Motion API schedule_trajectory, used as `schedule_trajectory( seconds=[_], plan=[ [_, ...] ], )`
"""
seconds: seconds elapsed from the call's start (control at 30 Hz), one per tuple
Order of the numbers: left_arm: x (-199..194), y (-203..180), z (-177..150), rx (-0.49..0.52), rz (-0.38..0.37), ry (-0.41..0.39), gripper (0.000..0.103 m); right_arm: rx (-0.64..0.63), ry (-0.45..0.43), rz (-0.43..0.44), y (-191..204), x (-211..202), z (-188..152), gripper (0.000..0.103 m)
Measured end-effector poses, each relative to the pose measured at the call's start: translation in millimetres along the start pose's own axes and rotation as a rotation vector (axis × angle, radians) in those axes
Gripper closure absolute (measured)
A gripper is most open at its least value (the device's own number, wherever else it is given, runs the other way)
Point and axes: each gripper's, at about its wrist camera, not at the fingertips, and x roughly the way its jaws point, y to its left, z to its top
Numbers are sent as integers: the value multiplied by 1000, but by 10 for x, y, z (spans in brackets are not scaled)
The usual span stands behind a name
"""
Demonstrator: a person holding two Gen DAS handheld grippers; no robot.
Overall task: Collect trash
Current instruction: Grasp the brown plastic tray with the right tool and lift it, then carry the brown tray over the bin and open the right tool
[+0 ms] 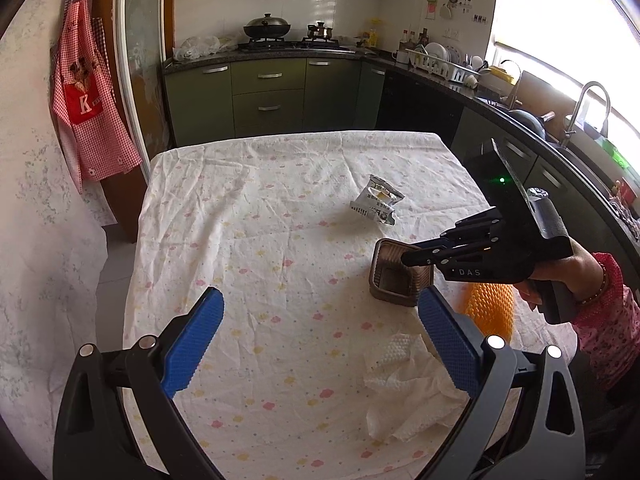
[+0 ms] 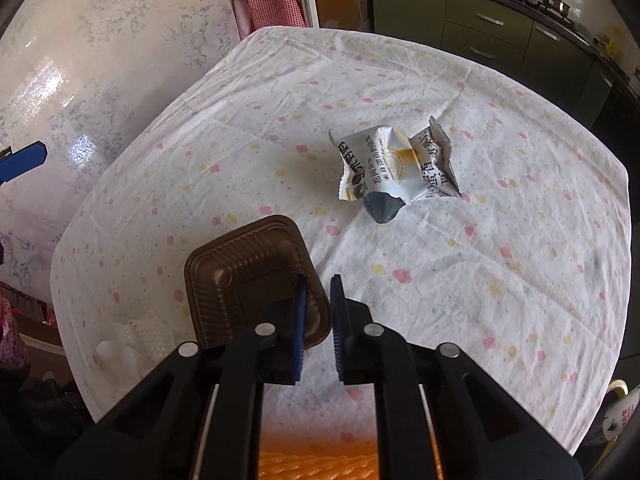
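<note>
A brown ribbed plastic tray sits on the cloth-covered table. My right gripper is shut on the tray's near wall, one blue pad inside and one outside. A crumpled white snack wrapper lies further back on the table. Crumpled white tissue lies beside the right finger of my left gripper, which hovers open over the cloth holding nothing. An orange foam net lies under the right gripper.
A person's hand in a pink sleeve holds the right gripper. Green kitchen cabinets stand beyond the table's far edge, and a dark counter with a sink tap runs along the right. A red checked apron hangs at left.
</note>
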Motion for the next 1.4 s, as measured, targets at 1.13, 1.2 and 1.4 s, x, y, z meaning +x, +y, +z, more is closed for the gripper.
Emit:
schedule_trajectory(
  seconds=[1.13, 1.2, 1.4],
  plan=[
    [78, -511, 87, 126, -29, 10, 7, 741, -321, -480, -1982, -1857, -2327, 96],
    [90, -558, 103, 138, -33, 11, 7, 780, -305, -498, -2121, -1810, -2444, 96],
    [119, -654, 116, 168, -36, 20, 7, 849, -265, -520, -2346, -1668, -2654, 96]
  ],
)
